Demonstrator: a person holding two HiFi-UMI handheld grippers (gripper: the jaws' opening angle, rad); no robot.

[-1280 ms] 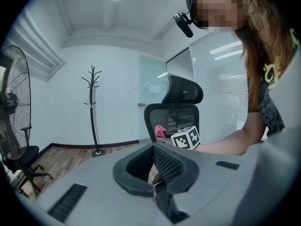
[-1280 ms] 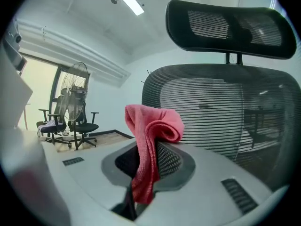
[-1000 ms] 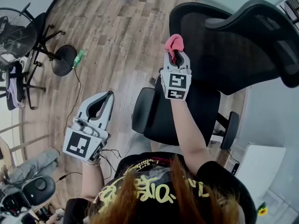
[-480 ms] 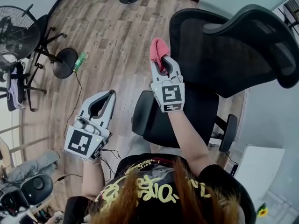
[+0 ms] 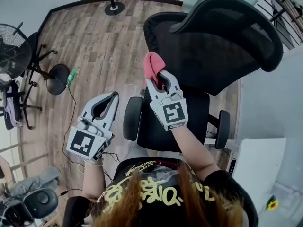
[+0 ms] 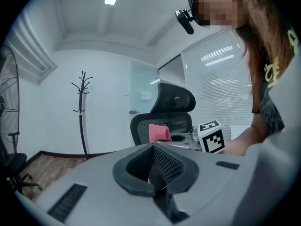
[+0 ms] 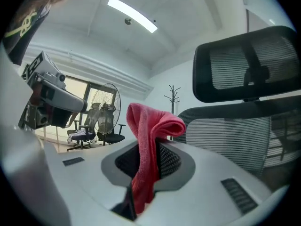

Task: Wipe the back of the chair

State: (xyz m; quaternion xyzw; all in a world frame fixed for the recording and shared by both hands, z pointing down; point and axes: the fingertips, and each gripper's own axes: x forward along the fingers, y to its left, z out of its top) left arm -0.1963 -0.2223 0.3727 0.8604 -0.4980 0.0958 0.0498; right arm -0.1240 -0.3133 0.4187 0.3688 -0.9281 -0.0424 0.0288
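Note:
A black mesh office chair (image 5: 208,51) stands in front of me, its backrest (image 7: 235,131) and headrest (image 7: 249,62) filling the right of the right gripper view. My right gripper (image 5: 157,76) is shut on a pink cloth (image 5: 152,64), held just left of the backrest's left edge and not touching it. The cloth (image 7: 148,145) folds over the jaw tips and hangs down between them. My left gripper (image 5: 108,100) hangs lower at the left over the floor, shut with nothing in it. In the left gripper view the chair (image 6: 164,114) and the cloth (image 6: 159,133) show beyond the jaws.
A standing fan (image 5: 12,51) and another chair base (image 5: 59,72) are at the left on the wood floor. A coat stand's base (image 5: 113,6) sits at the back. A white desk corner (image 5: 258,167) lies to the right. A cable and a green item (image 5: 72,74) lie on the floor.
My right gripper with the cloth has moved left and nearer, off the backrest's mesh to beside its left edge. The left gripper has stayed put.

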